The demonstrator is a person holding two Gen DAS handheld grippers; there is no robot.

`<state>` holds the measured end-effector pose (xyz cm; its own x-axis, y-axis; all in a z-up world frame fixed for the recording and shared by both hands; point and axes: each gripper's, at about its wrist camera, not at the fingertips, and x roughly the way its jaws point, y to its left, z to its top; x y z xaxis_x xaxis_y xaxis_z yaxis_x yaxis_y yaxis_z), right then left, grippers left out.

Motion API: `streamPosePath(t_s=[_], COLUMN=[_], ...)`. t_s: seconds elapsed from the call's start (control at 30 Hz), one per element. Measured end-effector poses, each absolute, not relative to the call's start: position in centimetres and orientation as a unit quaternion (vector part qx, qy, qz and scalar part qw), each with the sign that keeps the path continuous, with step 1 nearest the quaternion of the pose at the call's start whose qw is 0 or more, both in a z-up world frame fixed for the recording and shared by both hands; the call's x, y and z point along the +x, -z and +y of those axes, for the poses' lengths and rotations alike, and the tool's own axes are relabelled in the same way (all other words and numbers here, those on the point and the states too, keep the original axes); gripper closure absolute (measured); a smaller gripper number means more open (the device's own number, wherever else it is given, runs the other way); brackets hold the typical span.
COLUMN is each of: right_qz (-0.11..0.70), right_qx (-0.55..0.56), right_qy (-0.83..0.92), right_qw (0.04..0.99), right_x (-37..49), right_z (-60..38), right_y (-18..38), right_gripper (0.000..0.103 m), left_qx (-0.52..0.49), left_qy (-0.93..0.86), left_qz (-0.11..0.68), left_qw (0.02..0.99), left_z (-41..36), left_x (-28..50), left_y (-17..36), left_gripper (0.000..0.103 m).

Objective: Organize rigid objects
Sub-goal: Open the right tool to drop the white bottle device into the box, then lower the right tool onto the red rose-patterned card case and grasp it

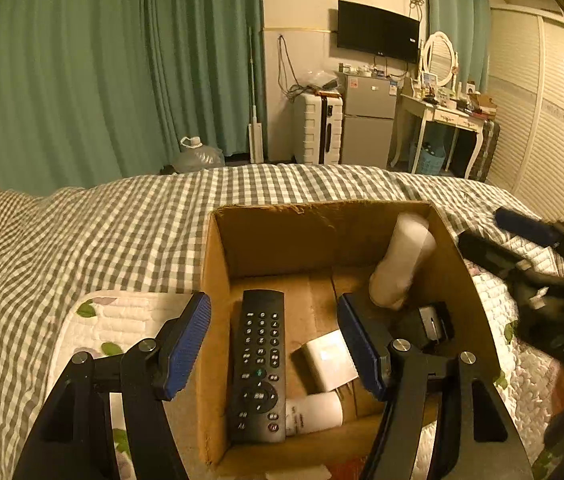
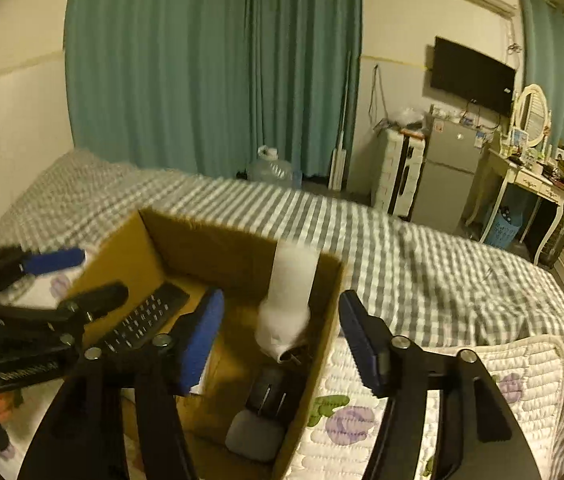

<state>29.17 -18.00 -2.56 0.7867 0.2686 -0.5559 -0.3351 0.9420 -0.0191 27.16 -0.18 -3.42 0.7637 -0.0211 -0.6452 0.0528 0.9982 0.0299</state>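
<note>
1. Left gripper (image 1: 274, 342): fingers spread wide and empty. It hangs over the near left part of a cardboard box (image 1: 218, 280); its left finger (image 1: 186, 344) is outside the box's left wall, its right finger (image 1: 361, 348) is over the inside.
2. Between the left gripper's fingers, a black remote (image 1: 260, 364) lies flat on the box floor along the left wall, buttons up.
3. Just inside the right finger, a small white box (image 1: 327, 360) sits tilted; below it a white tube (image 1: 313, 414) lies on its side, touching the remote's lower end.
4. Beyond the right fingertip, a white bottle (image 1: 401, 260) leans head-down against the box's far right corner. It is motion-blurred; whether it rests on anything I cannot tell.
5. Right of the same finger, a dark object with a silver face (image 1: 427, 322) sits low in the box; identity unclear.
6. Right gripper (image 2: 282, 340): fingers wide apart and empty, straddling the box's right wall, left finger (image 2: 202, 340) over the inside, right finger (image 2: 361, 344) over the quilt (image 2: 421, 380).
7. Between the right gripper's fingers: the blurred bottle, and nearer the camera a black item above a grey rounded one (image 2: 252, 434).
8. The box stands on a checked bedspread (image 1: 122, 224).
</note>
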Motion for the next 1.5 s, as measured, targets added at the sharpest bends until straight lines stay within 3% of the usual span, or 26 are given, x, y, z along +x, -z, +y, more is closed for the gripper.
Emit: streamPosePath(t_s=[0.27, 0.6, 1.07, 1.5], right_qz=[0.252, 0.299, 0.368, 0.388], right_qx=[-0.032, -0.019, -0.043, -0.051], right_qy=[-0.141, -0.118, -0.134, -0.136], right_qw=[0.957, 0.947, 0.919, 0.91], right_x=[23.4, 19.0, 19.3, 19.8], right_z=[-20.3, -22.0, -19.7, -19.2], right_y=[0.2, 3.9, 9.5, 10.9], right_gripper=[0.026, 0.026, 0.023, 0.023], left_qx=[0.008, 0.003, 0.022, 0.021], left_qy=[0.001, -0.013, 0.002, -0.001], left_qz=[0.321, 0.358, 0.45, 0.452], left_qw=[0.947, 0.934, 0.893, 0.892], left_z=[1.1, 2.0, -1.4, -1.0], left_x=[22.5, 18.6, 20.6, 20.5], left_y=[2.4, 6.5, 15.9, 16.8], left_gripper=[0.035, 0.035, 0.034, 0.04])
